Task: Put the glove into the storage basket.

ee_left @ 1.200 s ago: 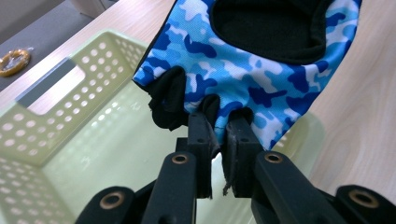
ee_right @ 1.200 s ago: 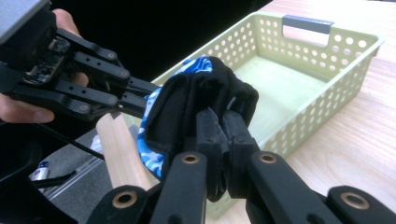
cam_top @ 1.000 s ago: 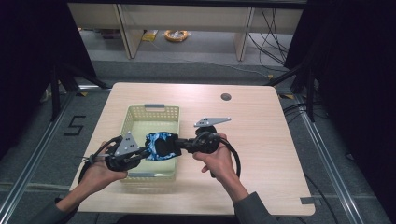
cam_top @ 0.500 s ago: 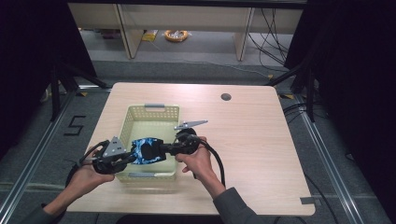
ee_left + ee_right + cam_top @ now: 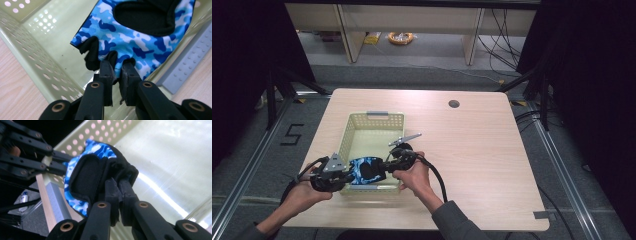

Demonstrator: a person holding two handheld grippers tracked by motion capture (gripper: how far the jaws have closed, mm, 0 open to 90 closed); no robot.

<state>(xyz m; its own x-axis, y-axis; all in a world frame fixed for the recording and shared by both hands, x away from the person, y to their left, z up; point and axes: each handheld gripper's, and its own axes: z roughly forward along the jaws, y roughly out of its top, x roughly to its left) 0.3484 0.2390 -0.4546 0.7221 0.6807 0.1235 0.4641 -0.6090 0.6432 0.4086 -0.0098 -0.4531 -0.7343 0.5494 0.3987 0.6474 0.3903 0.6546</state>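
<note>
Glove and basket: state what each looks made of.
Glove: likely stretch knit fabric, matte, blue camouflage print with a black padded patch; it folds limply between the grippers. Basket: probably moulded plastic, pale yellow-green, slightly glossy; regular punched holes in rigid walls, and light glints on its floor.

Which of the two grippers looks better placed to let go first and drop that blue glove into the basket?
Probably left. The left gripper pinches only the glove finger edge beside the basket near wall; the right gripper clamps the cuff farther over the basket floor.

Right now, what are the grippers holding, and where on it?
Both grip the blue camouflage glove over the basket: left gripper at its finger end, right gripper at the black cuff edge.
</note>
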